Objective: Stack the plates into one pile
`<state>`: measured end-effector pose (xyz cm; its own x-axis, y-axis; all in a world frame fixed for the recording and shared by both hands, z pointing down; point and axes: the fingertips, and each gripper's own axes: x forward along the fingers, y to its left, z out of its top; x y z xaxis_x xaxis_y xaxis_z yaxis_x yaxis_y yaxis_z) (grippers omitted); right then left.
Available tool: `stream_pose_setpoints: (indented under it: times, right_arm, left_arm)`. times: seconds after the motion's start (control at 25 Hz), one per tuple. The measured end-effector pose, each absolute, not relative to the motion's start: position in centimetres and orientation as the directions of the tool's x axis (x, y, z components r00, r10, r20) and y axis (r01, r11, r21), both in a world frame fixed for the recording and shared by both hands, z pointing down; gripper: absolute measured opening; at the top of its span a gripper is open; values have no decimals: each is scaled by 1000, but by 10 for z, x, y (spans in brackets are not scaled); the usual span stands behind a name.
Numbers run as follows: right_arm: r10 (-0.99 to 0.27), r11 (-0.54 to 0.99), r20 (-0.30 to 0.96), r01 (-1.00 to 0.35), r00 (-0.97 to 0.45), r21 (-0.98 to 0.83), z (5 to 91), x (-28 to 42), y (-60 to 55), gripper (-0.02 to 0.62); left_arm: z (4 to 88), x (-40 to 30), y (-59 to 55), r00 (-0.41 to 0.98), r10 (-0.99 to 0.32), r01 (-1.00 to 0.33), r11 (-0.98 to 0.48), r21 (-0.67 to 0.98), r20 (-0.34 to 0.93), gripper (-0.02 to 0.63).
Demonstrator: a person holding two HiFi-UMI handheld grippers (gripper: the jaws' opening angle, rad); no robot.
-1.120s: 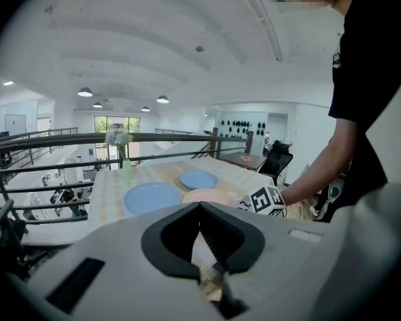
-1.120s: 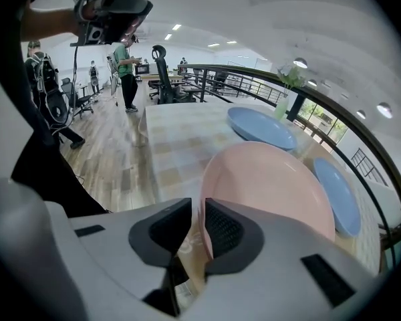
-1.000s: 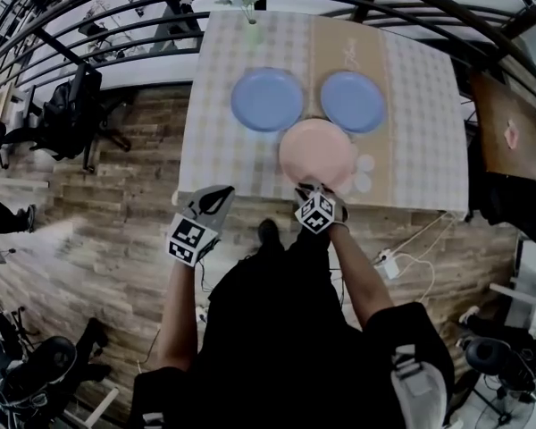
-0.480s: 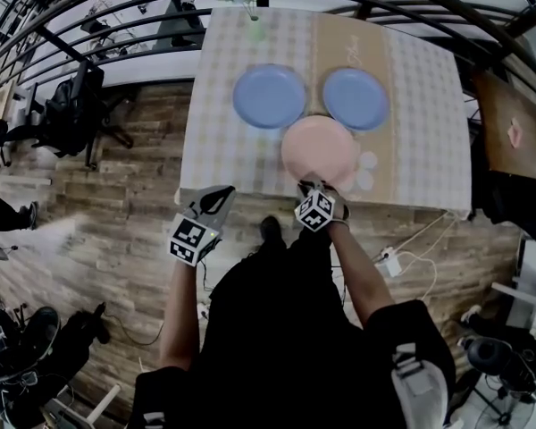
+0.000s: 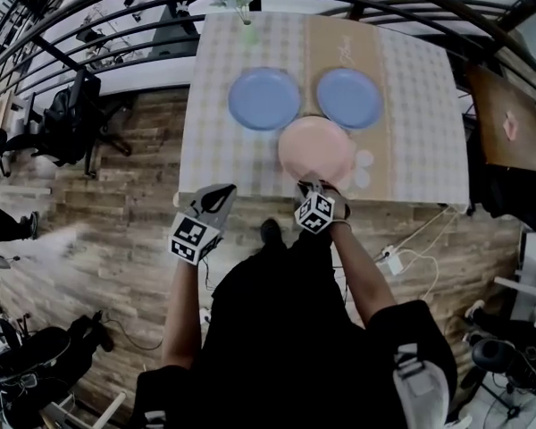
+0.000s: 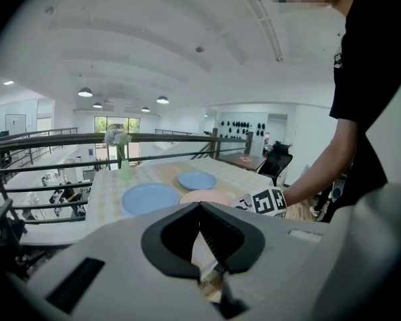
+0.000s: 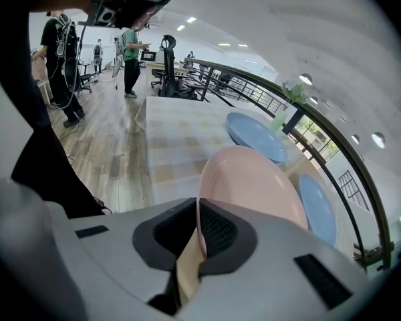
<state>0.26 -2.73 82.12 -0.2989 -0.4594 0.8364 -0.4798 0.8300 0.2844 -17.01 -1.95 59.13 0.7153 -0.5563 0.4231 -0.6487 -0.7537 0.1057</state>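
Checked table (image 5: 420, 105): pink plate (image 5: 315, 148) rim in right hand-held gripper (image 7: 199, 236)

Near rim of the pink plate (image 5: 315, 148) beneath the right hand-held gripper (image 5: 311, 186); pale round bits (image 5: 364, 162) beside it indistinct.

Black short-sleeved shirt (image 5: 286, 329); grey left gripper (image 5: 221, 191) and right gripper (image 5: 311, 186), black-and-white marker cubes (image 5: 314, 213).

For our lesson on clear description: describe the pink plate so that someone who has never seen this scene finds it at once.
Find the checked table. Toward its far side are the left blue plate and the right blue plate; the pink plate is nearer, before the gap between them. It is the only pink one, and the right gripper is shut on its near rim.
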Motion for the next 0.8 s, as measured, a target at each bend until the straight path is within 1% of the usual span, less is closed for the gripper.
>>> stream_pose_setpoints:
  times: [0.44, 0.8]
  right_arm:
    - [-522, 803, 800, -485, -296, 345, 792, 10, -27, 14]
    - [-548, 794, 787, -470, -283, 385, 782, 11, -19, 12]
  left_arm:
    - [580, -156, -20, 740, -543, -621, -778, 94, 398, 2]
    - [578, -153, -20, 756, -530, -602, -793, 91, 384, 2]
